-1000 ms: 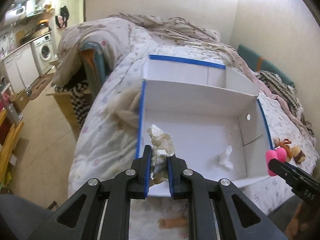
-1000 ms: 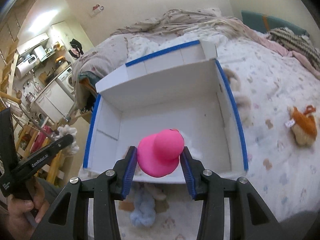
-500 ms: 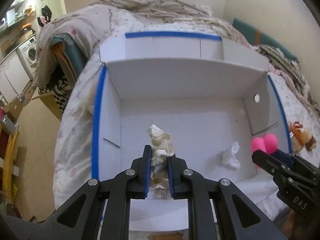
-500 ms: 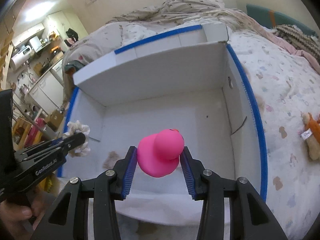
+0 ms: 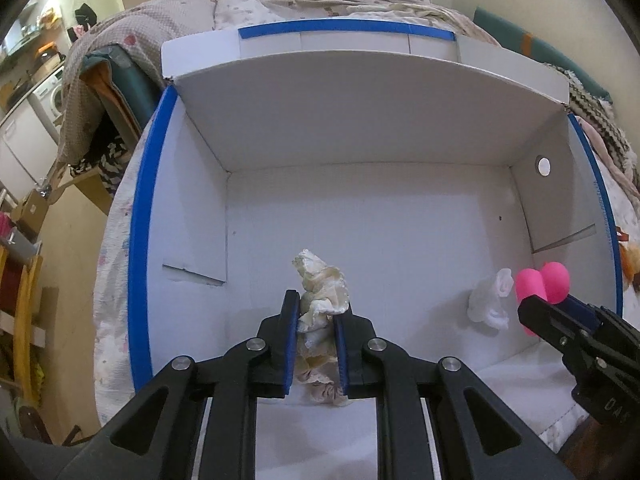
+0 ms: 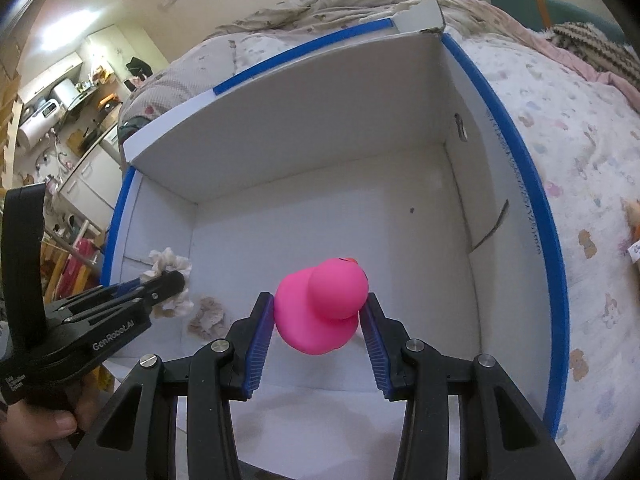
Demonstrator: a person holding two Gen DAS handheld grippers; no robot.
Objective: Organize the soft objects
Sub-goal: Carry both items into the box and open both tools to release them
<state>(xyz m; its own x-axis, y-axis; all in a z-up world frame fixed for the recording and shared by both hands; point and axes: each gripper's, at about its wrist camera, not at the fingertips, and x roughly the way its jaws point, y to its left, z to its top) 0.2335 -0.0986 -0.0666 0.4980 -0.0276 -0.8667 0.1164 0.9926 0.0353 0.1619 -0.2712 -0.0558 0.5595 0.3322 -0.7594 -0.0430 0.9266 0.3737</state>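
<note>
Cream scrunchie (image 5: 320, 304) pinched tight in left gripper (image 5: 316, 322), hanging over near left floor of white box (image 5: 360, 120). Pink rubber duck (image 6: 324, 306) clamped between right gripper (image 6: 320, 320) fingers, above box's near right. White cloth piece (image 5: 490, 300) lying on box floor; box resting on bed (image 6: 580, 152).

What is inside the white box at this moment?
A small white soft item lies on the floor of the white box near its right wall. The left gripper holds a cream scrunchie over it, hiding the floor beneath; the right gripper holds a pink duck.
</note>
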